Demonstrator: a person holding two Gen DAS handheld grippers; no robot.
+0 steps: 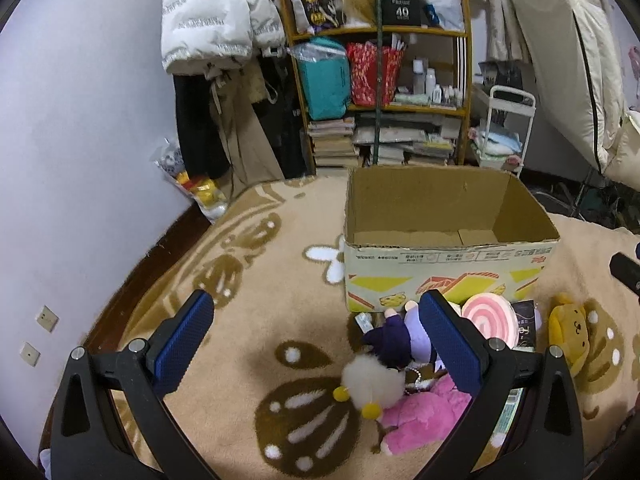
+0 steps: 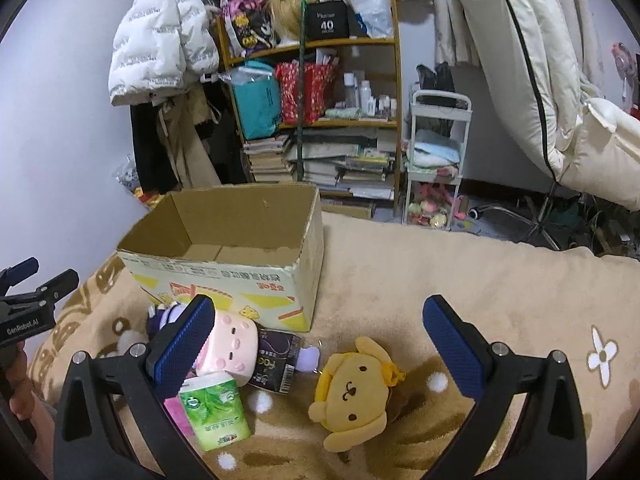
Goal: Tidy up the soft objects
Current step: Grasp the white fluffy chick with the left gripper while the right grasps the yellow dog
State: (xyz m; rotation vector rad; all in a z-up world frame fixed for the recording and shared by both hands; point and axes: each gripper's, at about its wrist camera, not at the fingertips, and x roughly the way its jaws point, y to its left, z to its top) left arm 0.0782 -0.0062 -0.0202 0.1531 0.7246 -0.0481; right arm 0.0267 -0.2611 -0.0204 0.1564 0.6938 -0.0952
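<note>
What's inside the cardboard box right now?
The cardboard box shows only bare bottom flaps, no toys, in both wrist views. The floor strip just behind its near wall is hidden.

One cardboard box [image 2: 224, 280], five plush toys, one tissue pack [image 2: 214, 416], one bottle [image 2: 280, 360].

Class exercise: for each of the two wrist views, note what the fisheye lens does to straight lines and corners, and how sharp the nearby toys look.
Left wrist view: the shelf posts bow, the corners go black, the fluffy toy looks soft. Right wrist view: same dark corners, the box rim curves, the yellow plush is sharp, with even lighting and no glare.
</note>
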